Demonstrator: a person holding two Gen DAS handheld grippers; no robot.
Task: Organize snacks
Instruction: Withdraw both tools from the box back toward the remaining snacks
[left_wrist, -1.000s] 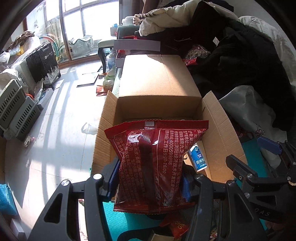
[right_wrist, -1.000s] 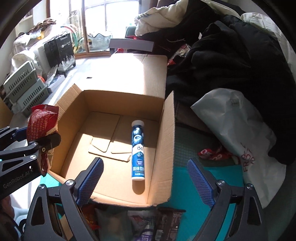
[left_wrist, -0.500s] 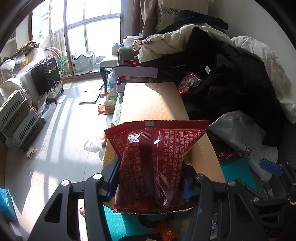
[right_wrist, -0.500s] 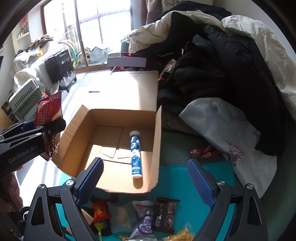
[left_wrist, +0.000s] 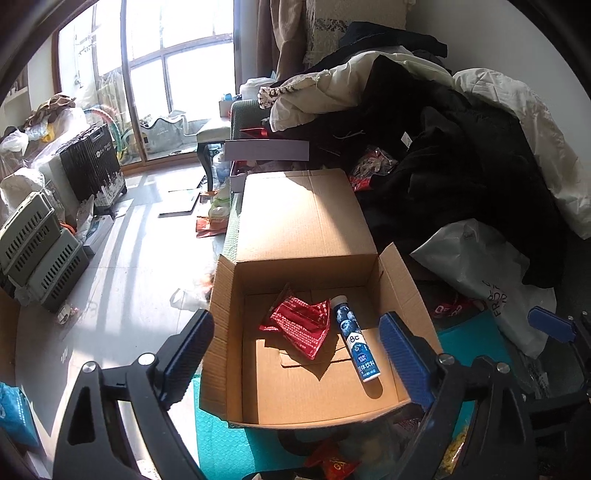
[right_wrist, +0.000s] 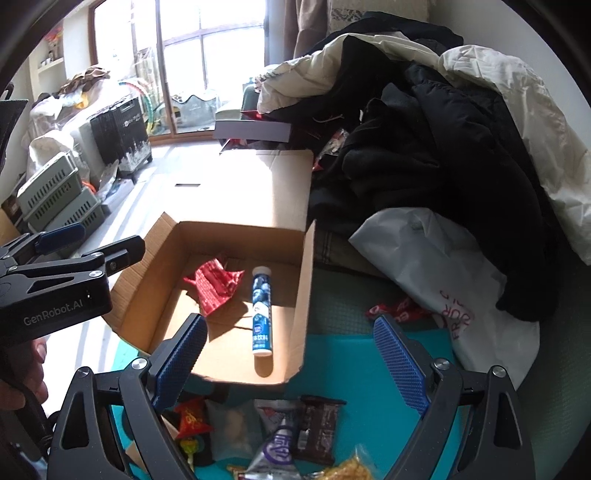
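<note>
1. Hovering above the cardboard box (left_wrist: 306, 236), the left gripper (left_wrist: 295, 350) has just been opening its jaws; they stand wide apart with nothing between them.
2. The red snack bag (left_wrist: 299, 325) lies crumpled on the box floor, touching or just beside the blue tube (left_wrist: 354, 343) to its right.
3. The right gripper (right_wrist: 291, 358) hangs spread wide and empty above the box's near edge.
4. More snack packets (right_wrist: 280, 432) lie on the teal mat (right_wrist: 354, 369) in front of the box.

Sun pours through the tall wood-framed window (left_wrist: 177, 81) onto the pale tiled floor (left_wrist: 122, 258); stacked grey slatted plastic crates (left_wrist: 37, 247) stand left.
</note>
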